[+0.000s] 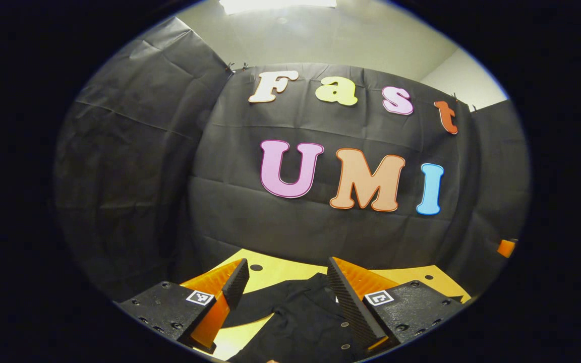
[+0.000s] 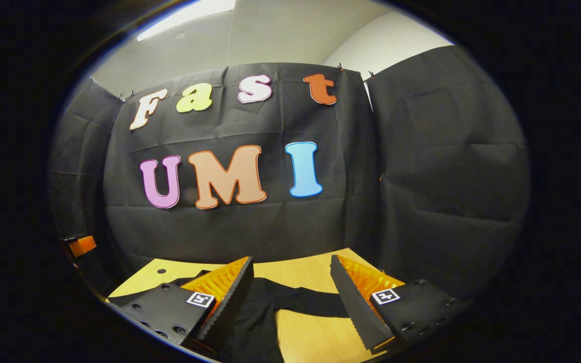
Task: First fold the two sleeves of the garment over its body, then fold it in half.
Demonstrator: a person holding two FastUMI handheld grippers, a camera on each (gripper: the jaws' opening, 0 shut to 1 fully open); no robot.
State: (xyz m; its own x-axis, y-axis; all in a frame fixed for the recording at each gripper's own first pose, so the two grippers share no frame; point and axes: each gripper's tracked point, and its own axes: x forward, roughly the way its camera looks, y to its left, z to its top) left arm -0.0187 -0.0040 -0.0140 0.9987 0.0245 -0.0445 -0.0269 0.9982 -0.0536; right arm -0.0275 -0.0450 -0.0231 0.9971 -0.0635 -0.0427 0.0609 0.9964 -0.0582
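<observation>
Garment point(image 1: 300, 312) position: a dark piece of clothing lies spread on the yellow worktop point(image 1: 275, 269), close to the booth wall. In the left gripper view its body fills the space under and between the fingers, and small buttons or snaps show on the cloth near the right-hand finger. In the right gripper view the garment point(image 2: 260, 312) appears with one sleeve point(image 2: 315, 305) running out sideways across the bare worktop point(image 2: 310, 275), unfolded.

Left hand-held gripper point(image 1: 288, 287): released, jaws wide apart, nothing between them. It hangs above the garment without touching it, as far as the view allows a reading. Right hand-held gripper point(image 2: 290, 285): likewise released, jaws spread, empty, held over the sleeve and the garment edge.

Reason for the posture: both cameras point more at the wall than at the worktop, so the grippers appear to be held nearly level and raised, a ready stance rather than a grasp. Wide jaws suit a thin cloth edge that must be pinched from above.

Task status, as a judgement: no fold is visible; the sleeve in the right gripper view lies extended, so the first sleeve fold is probably not yet done. The other sleeve cannot be made out clearly.

Next move calls for tilting down, closing on a sleeve end, and carrying it over the body. Risk: dark cloth on itself hides edges, so a pinch may catch two layers
</observation>
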